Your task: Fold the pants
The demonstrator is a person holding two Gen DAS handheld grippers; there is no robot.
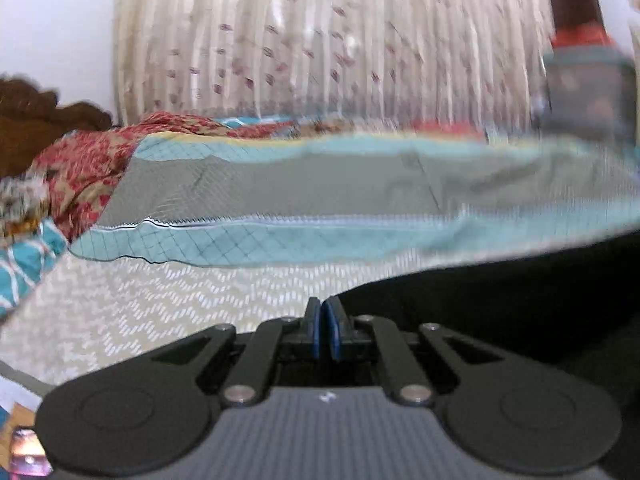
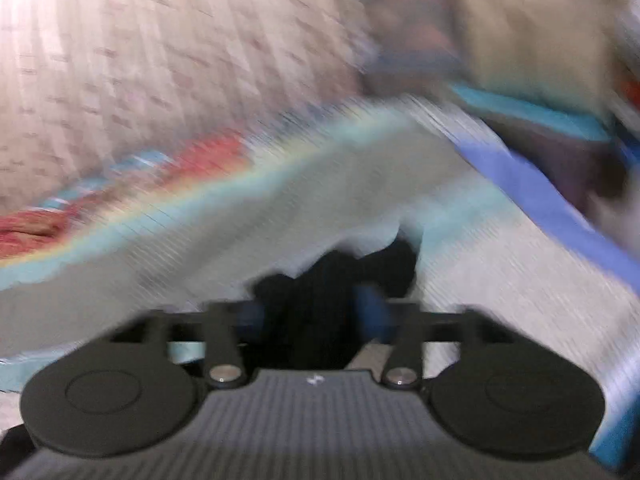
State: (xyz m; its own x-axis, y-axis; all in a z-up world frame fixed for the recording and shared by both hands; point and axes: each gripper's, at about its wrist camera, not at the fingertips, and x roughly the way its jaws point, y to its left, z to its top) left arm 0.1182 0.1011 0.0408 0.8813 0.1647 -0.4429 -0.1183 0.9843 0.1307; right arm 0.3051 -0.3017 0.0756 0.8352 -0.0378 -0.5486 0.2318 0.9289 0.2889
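The pants are black cloth. In the left wrist view they (image 1: 500, 300) lie on the bed to the right of my left gripper (image 1: 325, 312), whose blue pads are pressed together; whether any cloth sits between them is hidden. In the right wrist view, which is blurred by motion, a bunch of black pants (image 2: 320, 280) sits between the spread blue pads of my right gripper (image 2: 316, 312), whose jaws stand apart around it.
The bed has a cream zigzag sheet (image 1: 140, 300) and a grey and teal quilted cover (image 1: 280, 188). A red patterned cloth (image 1: 88, 168) lies at the left. A cream dotted curtain (image 1: 320, 40) hangs behind. A blue strip (image 2: 540, 200) crosses the right wrist view.
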